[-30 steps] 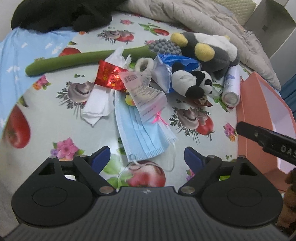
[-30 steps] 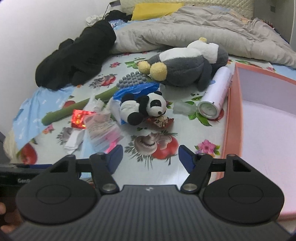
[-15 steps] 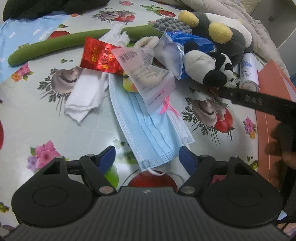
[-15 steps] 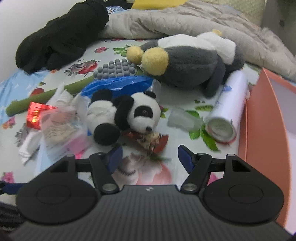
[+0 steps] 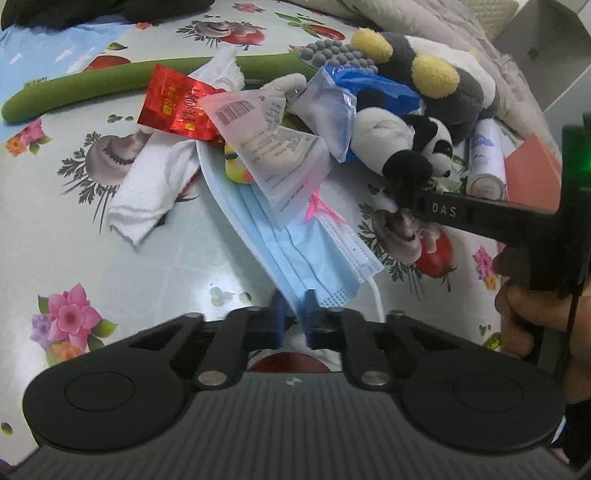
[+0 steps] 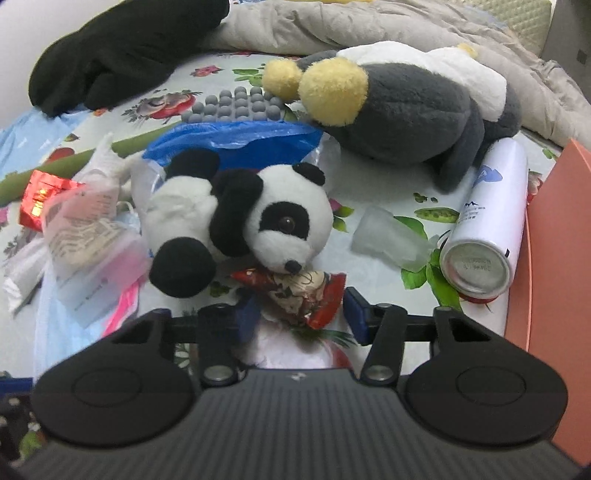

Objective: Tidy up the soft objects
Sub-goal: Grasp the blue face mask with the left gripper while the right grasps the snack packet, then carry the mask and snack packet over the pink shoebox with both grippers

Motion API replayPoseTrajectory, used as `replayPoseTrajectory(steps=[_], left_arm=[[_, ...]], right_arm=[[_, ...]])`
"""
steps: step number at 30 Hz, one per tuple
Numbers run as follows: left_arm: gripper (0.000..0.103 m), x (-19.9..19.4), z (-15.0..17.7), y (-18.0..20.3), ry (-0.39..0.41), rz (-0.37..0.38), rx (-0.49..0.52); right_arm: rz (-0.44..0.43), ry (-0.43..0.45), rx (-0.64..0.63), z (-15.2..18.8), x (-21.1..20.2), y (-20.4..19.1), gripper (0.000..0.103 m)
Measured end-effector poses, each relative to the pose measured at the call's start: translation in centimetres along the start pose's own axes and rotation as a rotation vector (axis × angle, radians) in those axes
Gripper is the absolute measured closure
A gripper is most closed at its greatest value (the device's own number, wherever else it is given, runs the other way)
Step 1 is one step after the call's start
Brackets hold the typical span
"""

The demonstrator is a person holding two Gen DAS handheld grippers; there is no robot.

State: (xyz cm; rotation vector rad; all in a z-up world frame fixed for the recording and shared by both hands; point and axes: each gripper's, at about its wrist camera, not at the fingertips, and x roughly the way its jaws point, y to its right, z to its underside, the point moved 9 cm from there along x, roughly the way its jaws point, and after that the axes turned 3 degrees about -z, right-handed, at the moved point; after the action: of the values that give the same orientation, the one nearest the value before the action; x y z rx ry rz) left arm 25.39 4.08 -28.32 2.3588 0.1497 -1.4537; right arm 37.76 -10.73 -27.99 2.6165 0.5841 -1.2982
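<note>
Blue face mask (image 5: 295, 254) pinched at its near edge by the closing left gripper (image 5: 293, 314), crumpled red wrapper (image 6: 303, 295) between the half-wide, closing right gripper (image 6: 299, 314), its pads not pressing, panda plush (image 6: 236, 218) just behind the wrapper, white spray can (image 6: 487, 221) to the right.

A home bedroom is showing: a rumpled beige quilt (image 6: 369, 22) is lying at twelve o'clock, plush toys (image 6: 406, 103) and household clutter are sitting on a fruit-and-flower printed sheet (image 5: 74, 229).

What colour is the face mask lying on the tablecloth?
Light blue, with a white ear loop; the face mask shows best in the left wrist view.
</note>
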Motion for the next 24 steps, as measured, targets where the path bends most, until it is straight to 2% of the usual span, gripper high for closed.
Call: replayPoseTrajectory(steps=[1, 5, 13, 24], left_arm=[[0.095, -0.3, 0.0, 0.0, 0.006, 0.003, -0.004], [0.098, -1.7, -0.3, 0.3, 0.036, 0.030, -0.013], [0.100, -6.1, -0.4, 1.9, 0.106, 0.080, 0.000], [0.100, -12.3, 2.6, 3.2, 0.164, 0.153, 0.011]], right_arm=[[-0.010, 0.002, 0.005, 0.0, -0.2, 0.0, 0.060], [-0.013, -0.001, 0.015, 0.3, -1.3, 0.0, 0.064], [-0.012, -0.018, 0.066, 2.1, -4.7, 0.2, 0.064], [-0.001, 0.000, 0.075, 4.8, -10.7, -0.7, 0.064]])
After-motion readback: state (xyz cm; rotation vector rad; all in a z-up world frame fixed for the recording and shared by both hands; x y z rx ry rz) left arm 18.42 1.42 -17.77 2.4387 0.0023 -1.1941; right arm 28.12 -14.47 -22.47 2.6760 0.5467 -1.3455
